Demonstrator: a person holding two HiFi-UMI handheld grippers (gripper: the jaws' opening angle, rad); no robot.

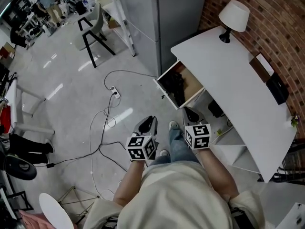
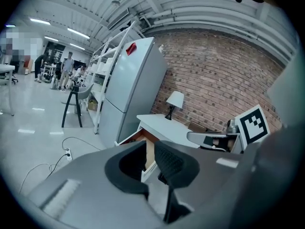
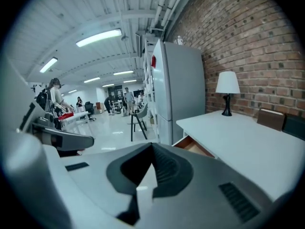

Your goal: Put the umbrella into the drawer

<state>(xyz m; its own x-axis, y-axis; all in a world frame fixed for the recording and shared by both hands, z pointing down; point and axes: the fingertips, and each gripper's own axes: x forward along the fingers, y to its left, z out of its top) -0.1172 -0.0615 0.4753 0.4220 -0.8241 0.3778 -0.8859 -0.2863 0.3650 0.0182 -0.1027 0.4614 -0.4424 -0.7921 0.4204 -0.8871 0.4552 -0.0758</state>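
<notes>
The wooden drawer [image 1: 192, 83] of the white desk [image 1: 238, 94] stands pulled out. A black folded bundle [image 1: 175, 88], which looks like the umbrella, lies inside it. Both grippers hover above the floor in front of the desk, away from the drawer. My left gripper [image 1: 149, 121] holds nothing, and in the left gripper view [image 2: 150, 157] a narrow gap shows between its pads, with the drawer [image 2: 142, 138] beyond. My right gripper [image 1: 189, 112] is nearer the desk. The right gripper view [image 3: 152, 149] shows its pads meeting with nothing between them, and the drawer [image 3: 194, 146] ahead.
A white lamp [image 1: 233, 14] stands at the desk's far end. A brown book [image 1: 261, 67] and a dark case [image 1: 277, 88] lie by the brick wall. A grey fridge [image 1: 157, 18] flanks the desk. Cables [image 1: 106, 128], a power strip [image 1: 115, 92] and a black stool [image 1: 93, 35] are on the floor.
</notes>
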